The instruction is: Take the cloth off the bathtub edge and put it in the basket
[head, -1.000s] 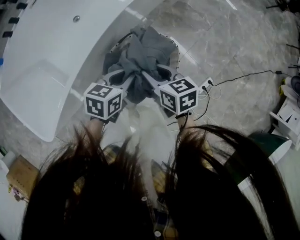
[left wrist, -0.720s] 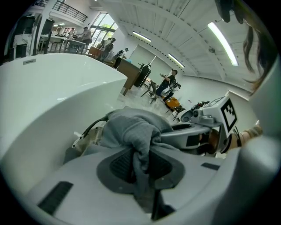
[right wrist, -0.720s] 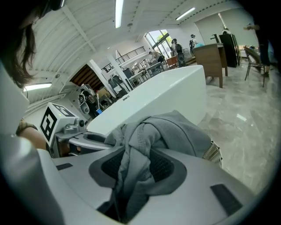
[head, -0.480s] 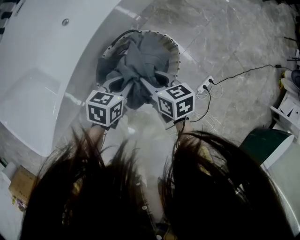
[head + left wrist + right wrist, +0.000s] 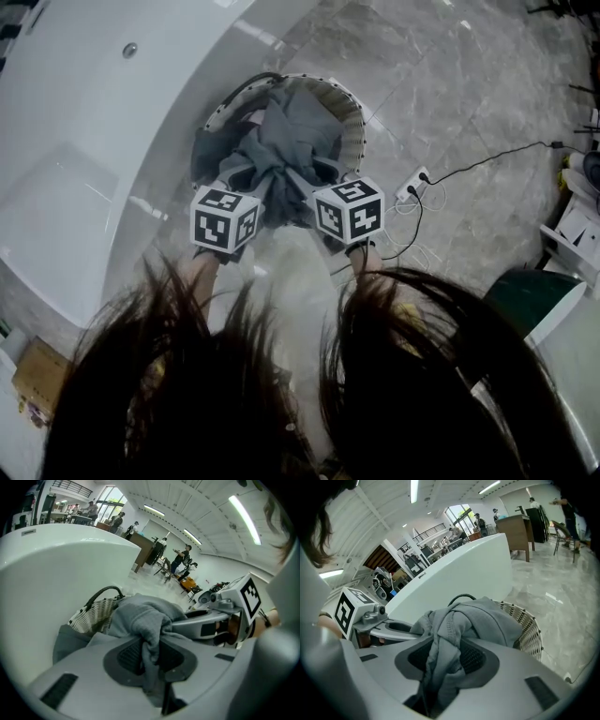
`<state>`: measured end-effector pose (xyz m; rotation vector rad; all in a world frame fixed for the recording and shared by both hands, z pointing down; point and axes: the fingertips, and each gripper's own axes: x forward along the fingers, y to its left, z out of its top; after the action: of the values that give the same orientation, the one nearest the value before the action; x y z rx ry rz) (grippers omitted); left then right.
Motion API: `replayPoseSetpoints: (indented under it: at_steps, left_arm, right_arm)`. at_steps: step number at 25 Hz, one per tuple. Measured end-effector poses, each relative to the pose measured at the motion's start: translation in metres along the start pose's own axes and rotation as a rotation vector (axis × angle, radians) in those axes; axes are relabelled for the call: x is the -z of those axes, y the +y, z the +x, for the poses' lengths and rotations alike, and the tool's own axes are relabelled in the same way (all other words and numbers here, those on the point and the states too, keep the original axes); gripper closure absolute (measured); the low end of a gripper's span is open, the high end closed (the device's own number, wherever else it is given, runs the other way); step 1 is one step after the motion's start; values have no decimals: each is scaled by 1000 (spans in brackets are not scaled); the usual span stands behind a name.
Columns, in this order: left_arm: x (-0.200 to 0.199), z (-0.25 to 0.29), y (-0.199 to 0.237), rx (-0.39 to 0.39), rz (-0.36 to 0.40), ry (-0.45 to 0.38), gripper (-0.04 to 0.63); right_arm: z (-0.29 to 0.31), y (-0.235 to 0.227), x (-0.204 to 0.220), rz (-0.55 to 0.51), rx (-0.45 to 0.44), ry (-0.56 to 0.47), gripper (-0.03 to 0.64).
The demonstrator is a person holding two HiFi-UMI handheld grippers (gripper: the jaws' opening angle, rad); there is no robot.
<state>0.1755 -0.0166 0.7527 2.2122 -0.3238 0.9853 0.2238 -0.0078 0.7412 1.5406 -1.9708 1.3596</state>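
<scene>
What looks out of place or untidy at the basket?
The grey cloth is bunched up over the basket, and one fold hangs outside its rim on the bathtub side. The left gripper and the right gripper both grip it.

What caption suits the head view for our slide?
Left gripper and right gripper hold the cloth over the basket beside the bathtub.

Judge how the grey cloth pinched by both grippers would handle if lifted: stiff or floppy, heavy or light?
Probably floppy: the cloth bunches into folds and sags into the basket. Likely light, since small pinches in the left gripper and right gripper hold it. Probably not slippery: its textured weave sits wedged between the pads.
</scene>
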Motion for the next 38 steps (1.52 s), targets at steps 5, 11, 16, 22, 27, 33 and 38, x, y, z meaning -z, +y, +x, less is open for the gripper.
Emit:
replayPoseSetpoints:
  at_steps: [5,11,16,22,27,33,38]
  left_arm:
    - [18,25,16,-16,-12,51,523]
    - [44,57,35,-32,-38,116,523]
    - [60,78,48,-49,-41,167,523]
    - [75,88,59,-67,-71,220,523]
    - [90,92,63,-79,-71,278,523]
    - [96,92,66,-91,-105,339,523]
    - [98,88,74,-132,-94,360,509]
  right_arm:
    - [25,-16,18,-17,27,53,468]
    - [55,-36,44,-44,45,138,467]
    - [75,-51,59,-84,82,186,462]
    - [90,-60,73,-110,95,257,451]
    - [97,-63,87,-153,116,315,445]
    - [97,-72,94,-151,168,331,436]
    - [95,-74,91,-159,180,328,437]
